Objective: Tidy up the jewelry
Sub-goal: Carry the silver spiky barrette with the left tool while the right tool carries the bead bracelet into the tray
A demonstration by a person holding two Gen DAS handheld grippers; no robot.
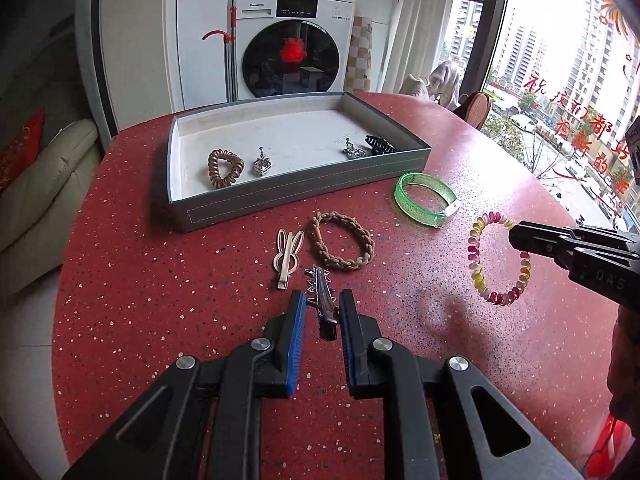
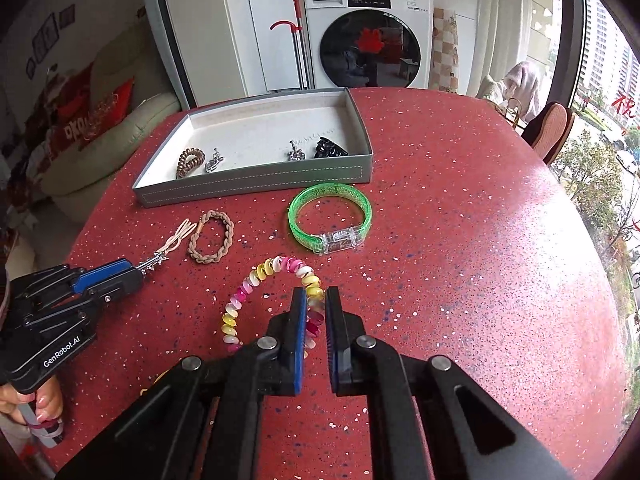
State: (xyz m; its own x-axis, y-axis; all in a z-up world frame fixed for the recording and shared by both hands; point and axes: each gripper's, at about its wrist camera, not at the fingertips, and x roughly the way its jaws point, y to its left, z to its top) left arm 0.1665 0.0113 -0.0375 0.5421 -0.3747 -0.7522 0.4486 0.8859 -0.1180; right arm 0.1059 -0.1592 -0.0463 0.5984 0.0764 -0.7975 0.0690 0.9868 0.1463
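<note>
Step in hand: both pieces gripped, ready to carry to the tray. Left gripper [image 1: 323, 299] is clamped narrow on the spiked metal hair clip [image 1: 322, 295], its tip near the rabbit clip [image 1: 287, 258]. Right gripper [image 2: 316, 300] is pinched nearly closed on the pink-yellow coil hair tie [image 2: 256, 276], the loop's far end over the red table [image 2: 460, 240]. Grey tray [image 1: 304, 204] already holds 4 items. Braided tie [image 1: 344, 246] and green bangle [image 1: 426, 199] lie just in front of it. Next likely: move both over the front wall, release inside.
</note>
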